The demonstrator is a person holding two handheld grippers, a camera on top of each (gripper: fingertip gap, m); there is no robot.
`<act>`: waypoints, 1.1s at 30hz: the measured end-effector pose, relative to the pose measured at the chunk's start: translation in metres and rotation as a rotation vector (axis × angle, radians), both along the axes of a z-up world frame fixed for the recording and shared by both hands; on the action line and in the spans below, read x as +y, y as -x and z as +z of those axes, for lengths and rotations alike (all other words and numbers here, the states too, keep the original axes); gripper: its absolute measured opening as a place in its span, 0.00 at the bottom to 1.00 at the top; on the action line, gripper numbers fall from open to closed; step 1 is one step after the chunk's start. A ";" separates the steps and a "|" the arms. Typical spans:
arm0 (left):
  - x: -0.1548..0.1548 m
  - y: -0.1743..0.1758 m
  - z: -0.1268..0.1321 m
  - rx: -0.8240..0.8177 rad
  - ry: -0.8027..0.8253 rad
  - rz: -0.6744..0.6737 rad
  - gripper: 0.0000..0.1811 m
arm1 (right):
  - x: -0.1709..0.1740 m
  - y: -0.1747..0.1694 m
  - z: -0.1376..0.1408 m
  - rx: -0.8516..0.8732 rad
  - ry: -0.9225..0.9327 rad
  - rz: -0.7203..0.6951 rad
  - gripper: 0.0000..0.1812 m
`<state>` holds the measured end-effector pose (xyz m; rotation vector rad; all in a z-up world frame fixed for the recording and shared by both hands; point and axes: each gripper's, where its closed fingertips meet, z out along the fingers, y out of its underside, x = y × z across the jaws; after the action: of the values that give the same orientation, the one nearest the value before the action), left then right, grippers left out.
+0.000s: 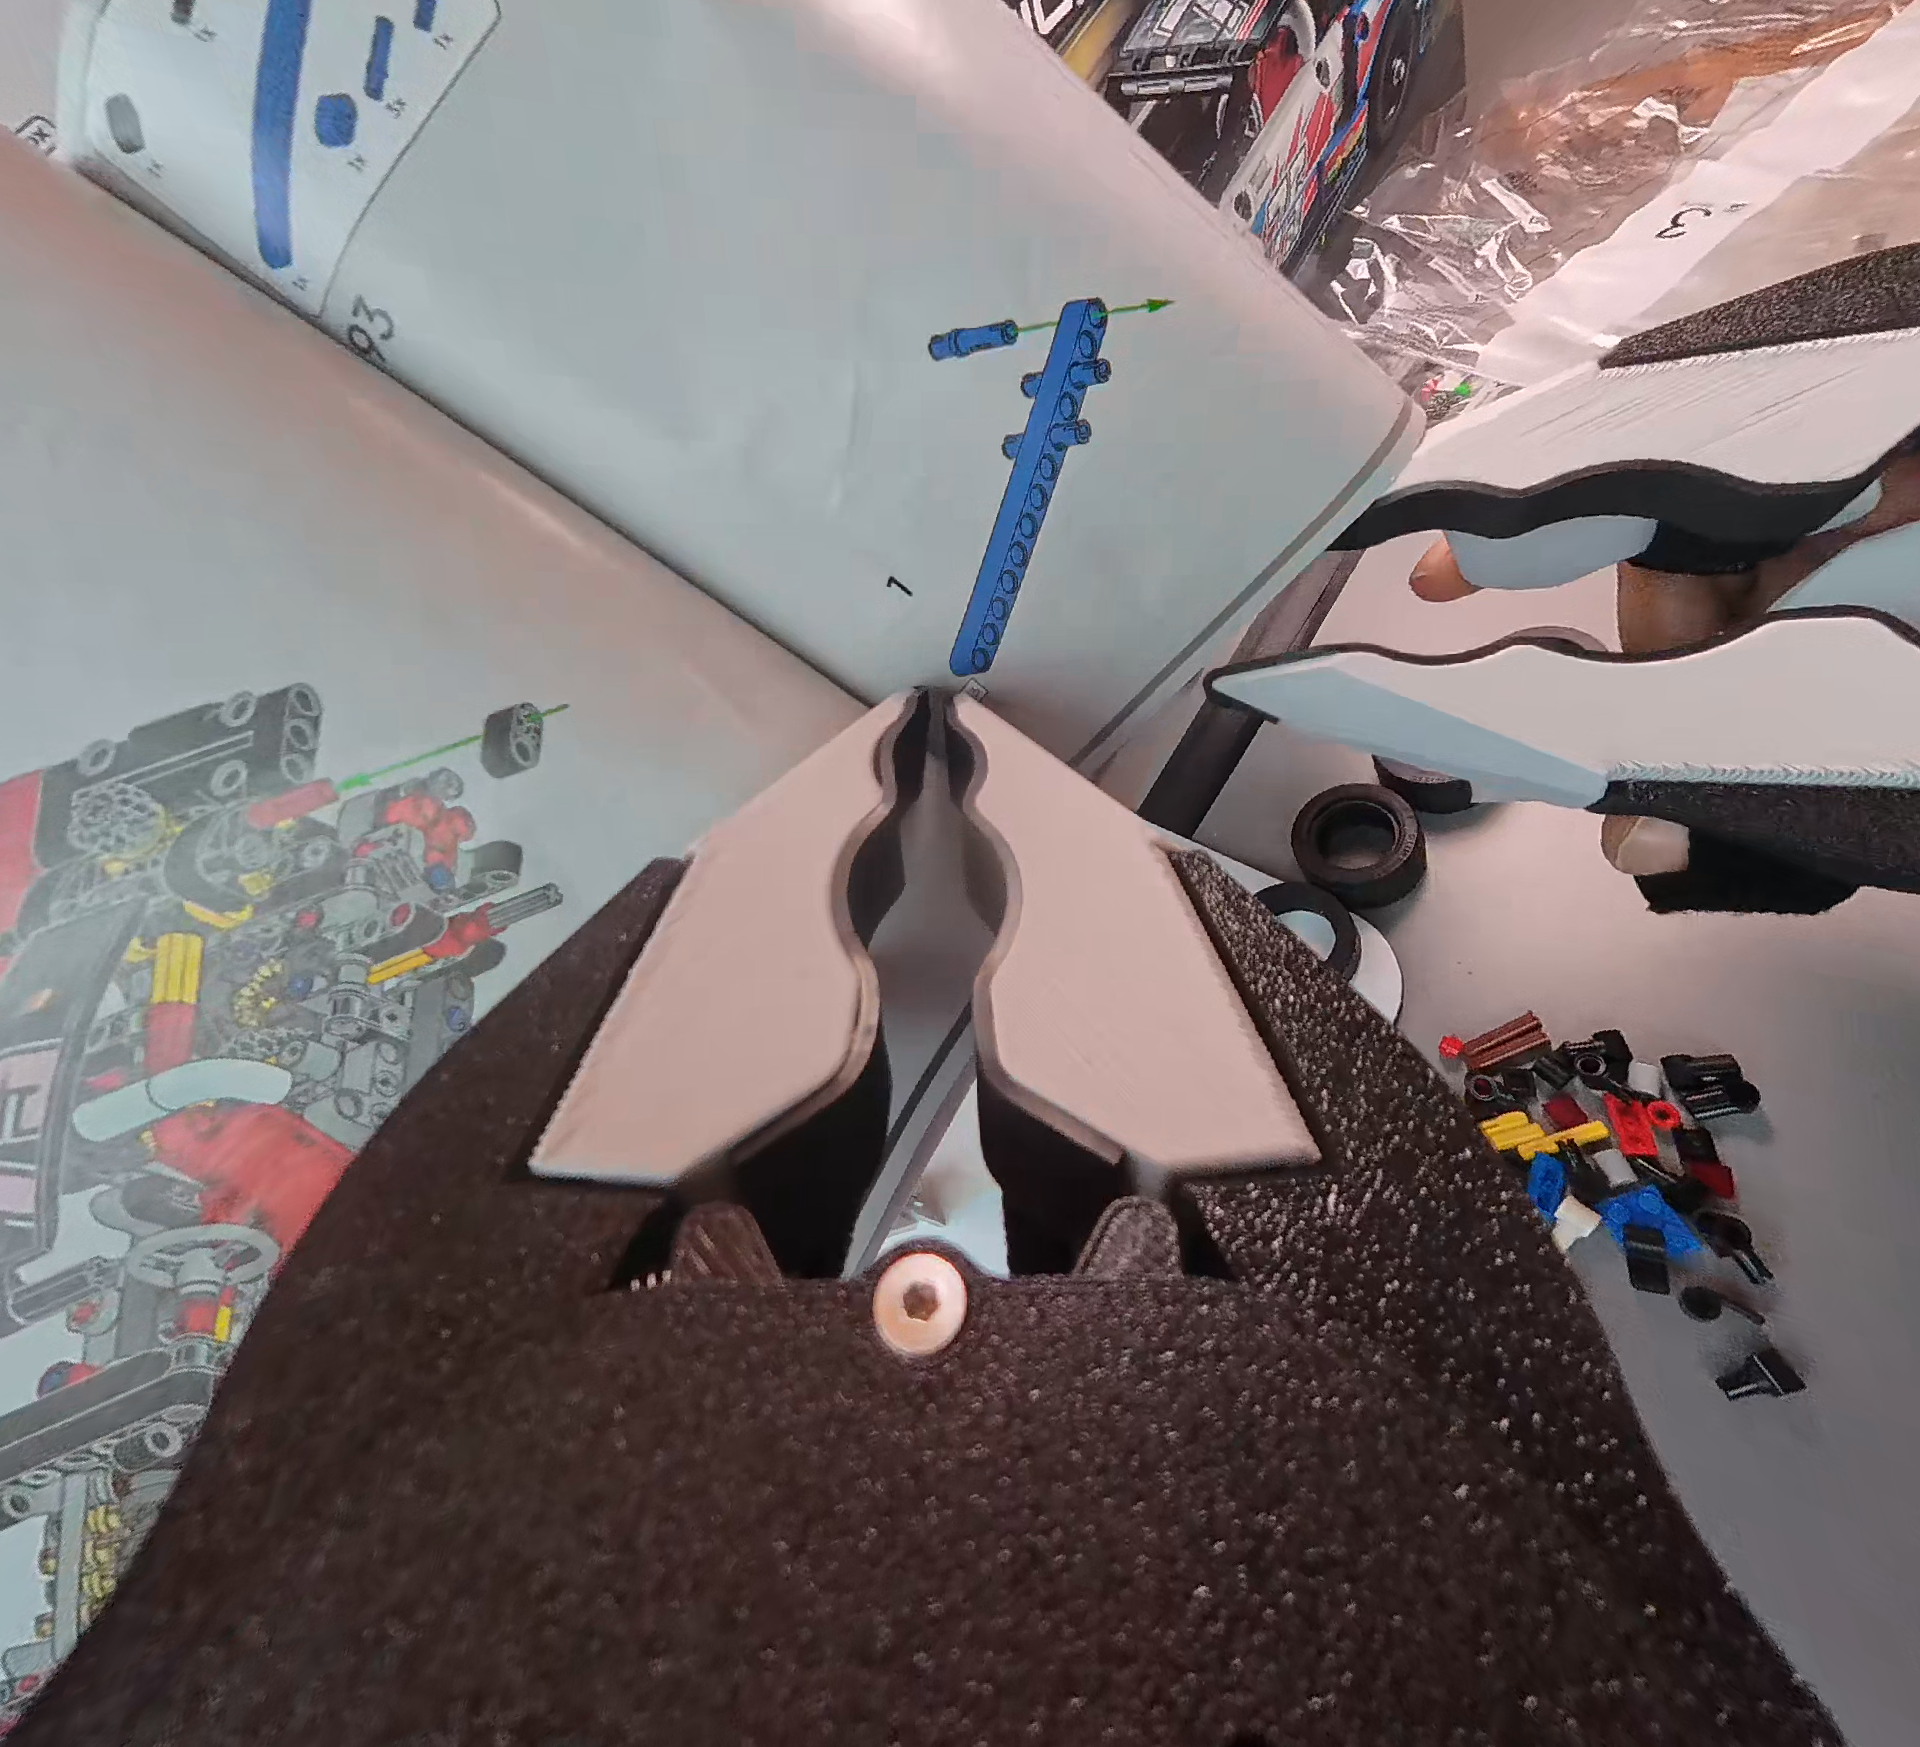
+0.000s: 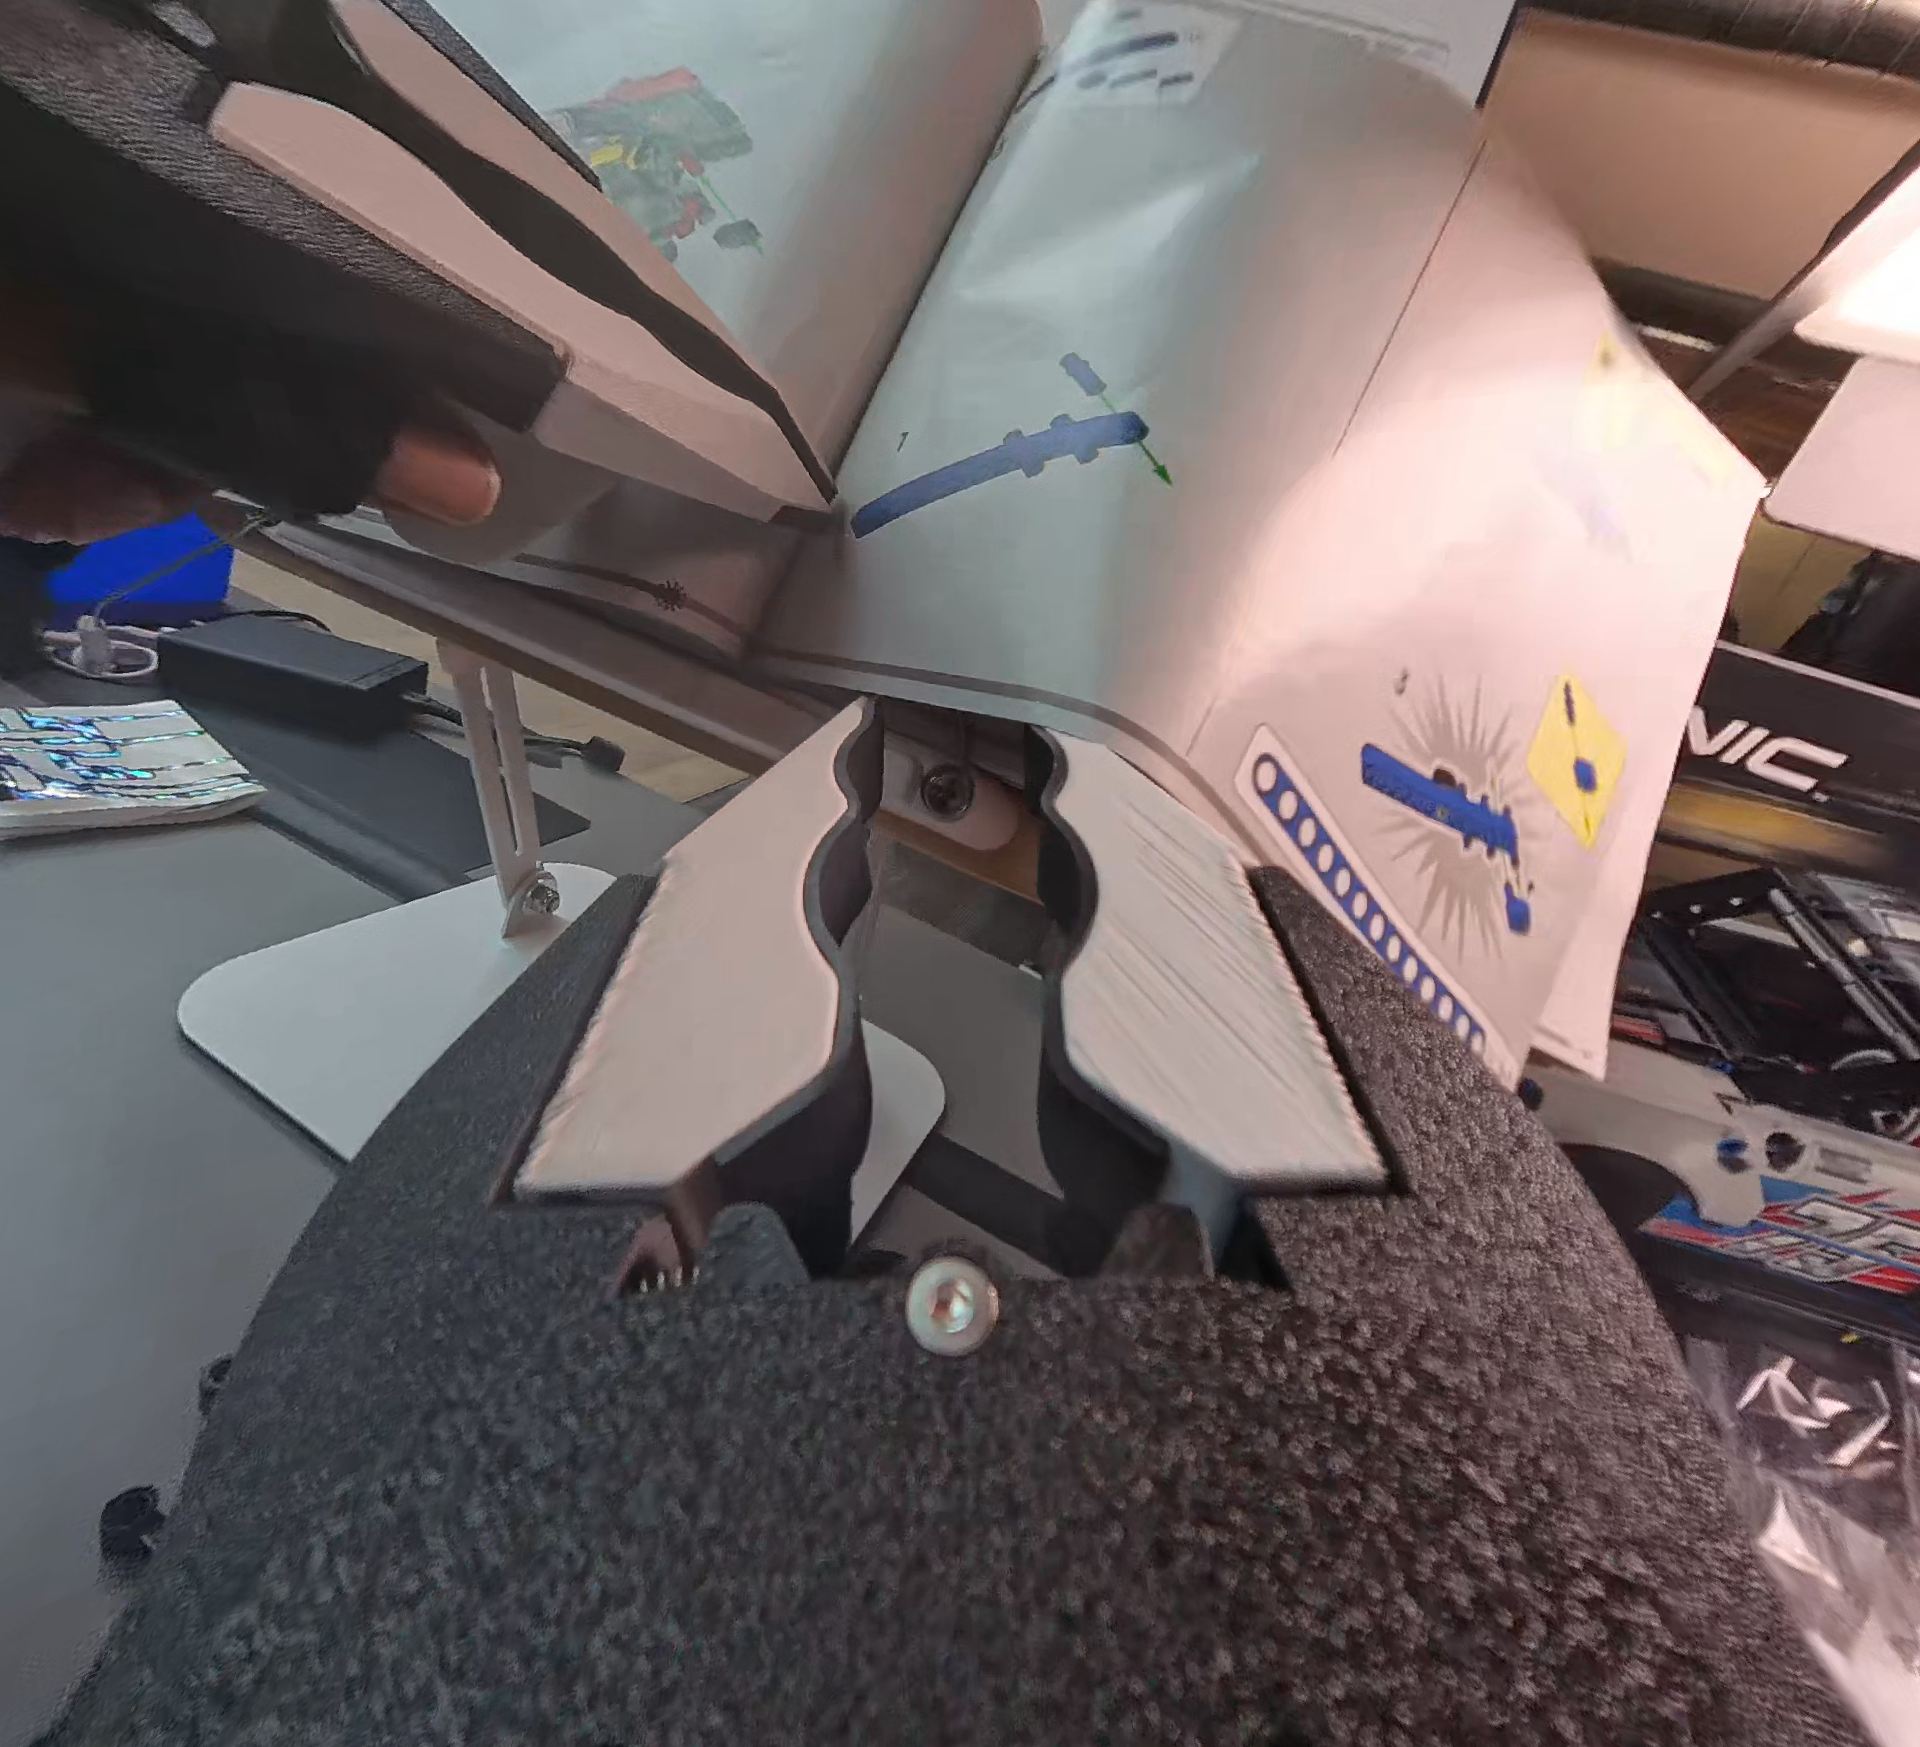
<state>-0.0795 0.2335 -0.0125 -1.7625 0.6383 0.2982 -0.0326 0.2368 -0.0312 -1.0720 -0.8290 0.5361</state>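
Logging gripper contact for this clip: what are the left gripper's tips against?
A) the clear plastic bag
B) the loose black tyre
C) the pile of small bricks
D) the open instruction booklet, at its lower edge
D: the left gripper tips meet the instruction booklet, jaws nearly shut; tyre and bricks lie apart.

Left gripper tips pressed together; right gripper parted

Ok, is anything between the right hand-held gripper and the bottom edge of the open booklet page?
Nothing visible. The right hand-held gripper is open just under the booklet page. The left hand-held gripper touches that page higher up, off to the side.
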 end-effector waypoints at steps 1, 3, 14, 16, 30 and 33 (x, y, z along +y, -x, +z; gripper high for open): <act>-0.001 0.000 0.000 -0.008 0.002 -0.003 0.01 | -0.006 0.000 0.003 -0.014 -0.063 -0.008 0.14; -0.001 -0.001 0.000 -0.021 0.005 -0.010 0.01 | -0.021 0.003 0.006 -0.067 -0.213 -0.035 0.17; -0.004 -0.002 0.000 -0.046 0.023 -0.023 0.02 | -0.027 -0.032 0.017 -0.096 -0.382 -0.149 0.19; -0.005 -0.002 0.000 -0.053 0.027 -0.025 0.02 | -0.018 -0.045 0.024 -0.072 -0.382 -0.189 0.21; -0.005 -0.003 0.001 -0.095 0.041 -0.037 0.02 | -0.094 -0.028 0.064 -0.051 -0.534 0.052 0.19; -0.005 -0.004 0.001 -0.123 0.045 -0.036 0.02 | -0.049 -0.028 0.049 0.003 -0.248 0.091 0.12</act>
<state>-0.0760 0.2284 -0.0115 -1.7950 0.5908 0.1504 -0.0049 0.1875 0.0183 -0.8086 -0.9192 0.4969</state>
